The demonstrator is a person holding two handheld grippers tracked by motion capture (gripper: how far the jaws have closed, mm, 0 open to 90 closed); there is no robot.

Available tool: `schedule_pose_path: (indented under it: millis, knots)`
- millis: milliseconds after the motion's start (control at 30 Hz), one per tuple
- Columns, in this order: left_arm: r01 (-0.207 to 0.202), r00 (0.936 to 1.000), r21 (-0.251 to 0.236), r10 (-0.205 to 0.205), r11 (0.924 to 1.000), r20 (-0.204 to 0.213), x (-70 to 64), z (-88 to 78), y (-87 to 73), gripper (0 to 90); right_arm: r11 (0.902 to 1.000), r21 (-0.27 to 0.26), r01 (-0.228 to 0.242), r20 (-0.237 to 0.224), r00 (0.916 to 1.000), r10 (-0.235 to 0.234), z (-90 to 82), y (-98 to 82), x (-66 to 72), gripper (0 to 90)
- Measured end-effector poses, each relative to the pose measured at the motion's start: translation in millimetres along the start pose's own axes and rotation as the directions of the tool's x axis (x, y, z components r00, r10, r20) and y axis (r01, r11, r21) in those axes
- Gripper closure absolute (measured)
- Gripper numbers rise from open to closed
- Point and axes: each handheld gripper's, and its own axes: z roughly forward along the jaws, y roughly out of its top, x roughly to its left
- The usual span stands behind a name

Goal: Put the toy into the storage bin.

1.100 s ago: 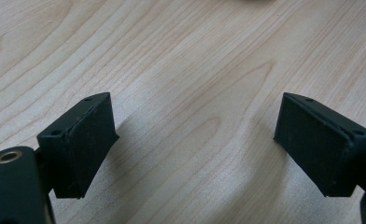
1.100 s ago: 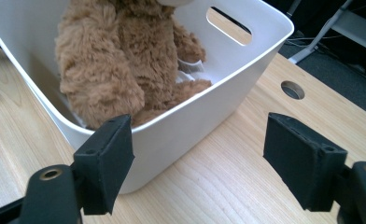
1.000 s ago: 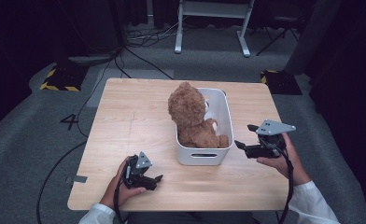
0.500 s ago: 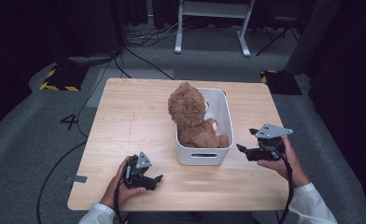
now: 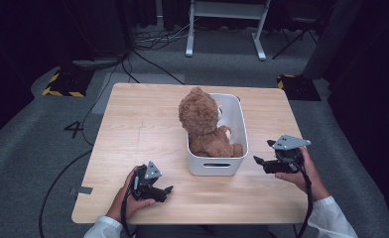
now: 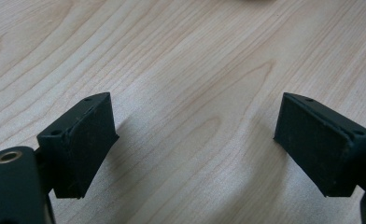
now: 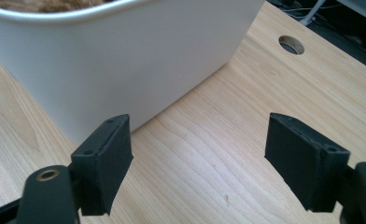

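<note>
1. High view, hidden parts: brown teddy bear sitting in the white bin at mid-counter, lower body sunk behind the bin wall, face turned away and unreadable; both claws small and dark, gaps hard to judge from up here.
2. High view, claws: left claw low over the near-left counter, well apart from the bin, nothing between the jaws; right claw just right of the bin's near corner, pointing at its side wall, touching nothing that can be made out.
3. Left gripper view, hidden parts: jaw bases cut off by the bottom edge; a dark sliver at the top edge too cropped to identify.
4. Left gripper view, claw: left claw spread wide over bare wood grain, gap empty.
5. Right gripper view, hidden parts: bin cropped at top and left, just a strip of brown fur above its rim; round hole in the counter beyond.
6. Right gripper view, claw: right claw wide apart, empty, bin wall close ahead of the left-hand jaw without contact.
</note>
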Motion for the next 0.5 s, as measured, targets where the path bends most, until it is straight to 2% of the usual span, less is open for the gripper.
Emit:
schedule_pose_path:
  millis: [333,500]
  knots:
    - [0.000,1.0000,0.000,0.000,1.0000,0.000,0.0,0.0,0.0,12.5,0.9996,0.024,0.012,0.006,0.9999,-0.012,3.1,-12.2,-1.3,22.8]
    - [0.000,1.0000,0.000,0.000,1.0000,0.000,0.0,0.0,0.0,12.5,0.9994,0.034,-0.009,0.003,1.0000,0.009,5.3,-21.4,-3.0,22.9]
